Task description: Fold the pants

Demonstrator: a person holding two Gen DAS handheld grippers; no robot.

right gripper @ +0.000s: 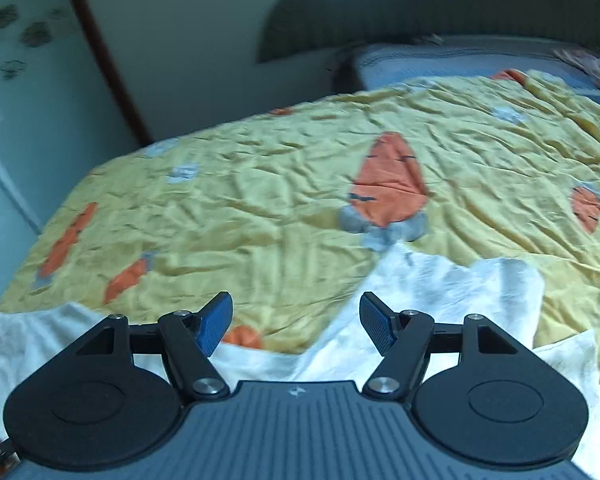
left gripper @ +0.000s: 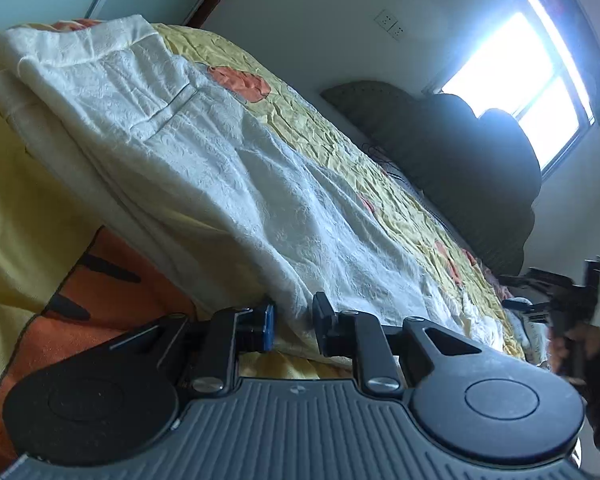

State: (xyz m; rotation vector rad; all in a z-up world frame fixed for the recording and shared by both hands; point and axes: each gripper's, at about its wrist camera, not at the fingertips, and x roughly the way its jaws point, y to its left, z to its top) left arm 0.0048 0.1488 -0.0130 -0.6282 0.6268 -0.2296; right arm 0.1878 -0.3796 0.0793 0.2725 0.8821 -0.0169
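White textured pants [left gripper: 204,168] lay on a yellow bedspread [right gripper: 260,200] printed with orange carrots, stretching in the left wrist view from a doubled-over bundle at 10 o'clock down to the left hand-held gripper [left gripper: 294,326] at 6 o'clock. That gripper's jaws stood a narrow gap apart with a cloth edge running between them; whether the pads actually pinched the fabric could not be told. The right hand-held gripper [right gripper: 296,326] was spread wide and held nothing, hovering over the pants' near edge. Judging by the layered end, at least one fold looked done, while the long stretch appeared still unfolded, so the work seemed roughly midway. Only the left view showed the stacked end, a bright window and the other gripper at 3 o'clock; only the right view showed the bare bedspread beyond and a dark headboard [right gripper: 420,12] at 12 o'clock.
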